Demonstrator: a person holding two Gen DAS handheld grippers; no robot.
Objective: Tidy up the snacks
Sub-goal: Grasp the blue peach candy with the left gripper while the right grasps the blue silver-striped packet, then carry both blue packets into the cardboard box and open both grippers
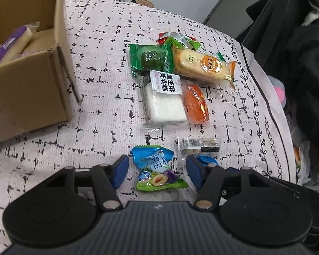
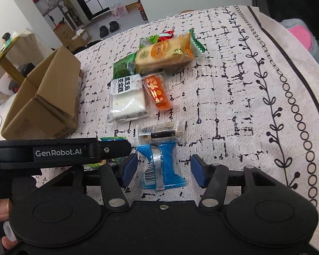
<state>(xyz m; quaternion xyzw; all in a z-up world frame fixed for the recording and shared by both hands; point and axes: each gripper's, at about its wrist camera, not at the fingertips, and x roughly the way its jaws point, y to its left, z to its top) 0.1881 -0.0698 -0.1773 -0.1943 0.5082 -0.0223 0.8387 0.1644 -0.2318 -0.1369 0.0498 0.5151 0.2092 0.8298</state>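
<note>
left wrist view: left gripper (image 1: 157, 171) hangs over the blue-and-green plum candy (image 1: 157, 170), which lies between the half-open pads, neither touching it as far as i can tell. its long axis runs 12 to 6, straight along the fingers, so the jaws cross its short side.

right wrist view is the same deal: right gripper (image 2: 163, 167) straddles the blue wrapped candy (image 2: 161, 165), back seam up, long axis about 12 to 6, gaps both sides.

each claw is nearest its own candy. the cardboard box (image 1: 29, 72) sits at 10 o'clock from the left claw, so that one's closer for the drop.
</note>
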